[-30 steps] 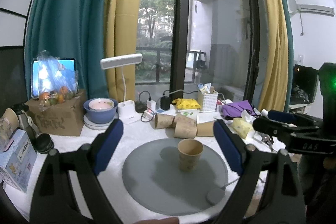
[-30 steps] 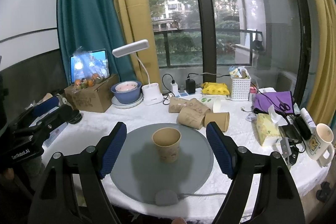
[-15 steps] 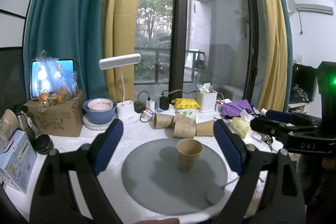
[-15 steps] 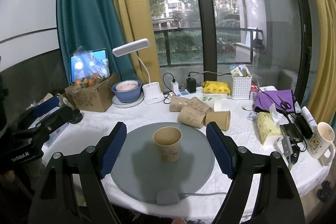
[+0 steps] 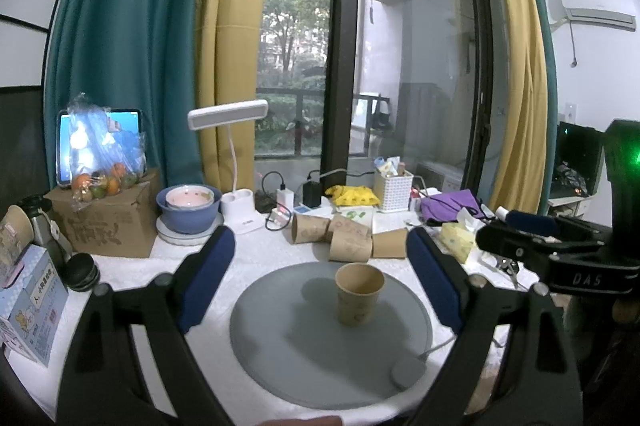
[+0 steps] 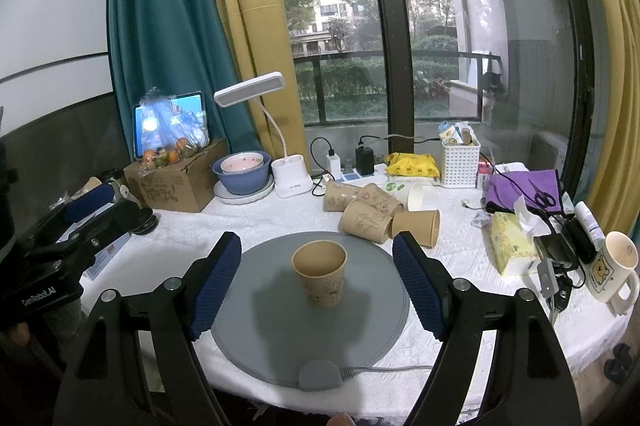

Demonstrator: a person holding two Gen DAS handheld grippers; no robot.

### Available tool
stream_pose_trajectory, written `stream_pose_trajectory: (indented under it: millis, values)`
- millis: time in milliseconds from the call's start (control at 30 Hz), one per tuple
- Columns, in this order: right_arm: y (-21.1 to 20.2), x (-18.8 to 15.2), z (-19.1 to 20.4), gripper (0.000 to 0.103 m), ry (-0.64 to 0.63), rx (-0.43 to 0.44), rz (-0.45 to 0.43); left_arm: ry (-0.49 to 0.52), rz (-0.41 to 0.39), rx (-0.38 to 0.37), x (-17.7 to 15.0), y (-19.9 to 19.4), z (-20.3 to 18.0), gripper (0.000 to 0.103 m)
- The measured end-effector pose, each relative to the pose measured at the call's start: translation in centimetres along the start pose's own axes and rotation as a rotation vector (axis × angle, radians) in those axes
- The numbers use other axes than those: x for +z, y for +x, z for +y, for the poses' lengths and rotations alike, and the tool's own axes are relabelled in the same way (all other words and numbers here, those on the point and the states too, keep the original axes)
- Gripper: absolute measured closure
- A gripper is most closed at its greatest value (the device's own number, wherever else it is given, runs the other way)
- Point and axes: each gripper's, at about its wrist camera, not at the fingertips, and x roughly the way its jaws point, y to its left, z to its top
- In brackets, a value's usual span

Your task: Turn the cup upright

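A brown paper cup (image 5: 359, 293) stands upright, mouth up, on a round grey mat (image 5: 280, 338); it also shows in the right wrist view (image 6: 320, 278) on the mat (image 6: 256, 322). My left gripper (image 5: 318, 280) is open and empty, held back from the cup above the table's near edge. My right gripper (image 6: 316, 280) is open and empty too, with the cup seen between its blue pads but farther off. Each gripper shows at the side of the other's view.
Several brown paper cups (image 6: 368, 210) lie on their sides behind the mat. A cardboard box (image 6: 172, 182), blue bowl (image 6: 242, 172), desk lamp (image 6: 290, 178) and white basket (image 6: 460, 162) stand at the back. A tissue pack (image 6: 512, 242) and mug (image 6: 616, 268) are right.
Both grippers have drifted very slightly; the cup stays upright on the mat and both grippers stay open.
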Motion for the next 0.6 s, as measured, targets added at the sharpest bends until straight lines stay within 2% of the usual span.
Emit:
stream_pose_trajectory:
  millis: [600]
  values:
    - [0.04, 0.03, 0.00, 0.022, 0.001, -0.001, 0.000, -0.001, -0.003, 0.000, 0.03, 0.02, 0.21, 0.014]
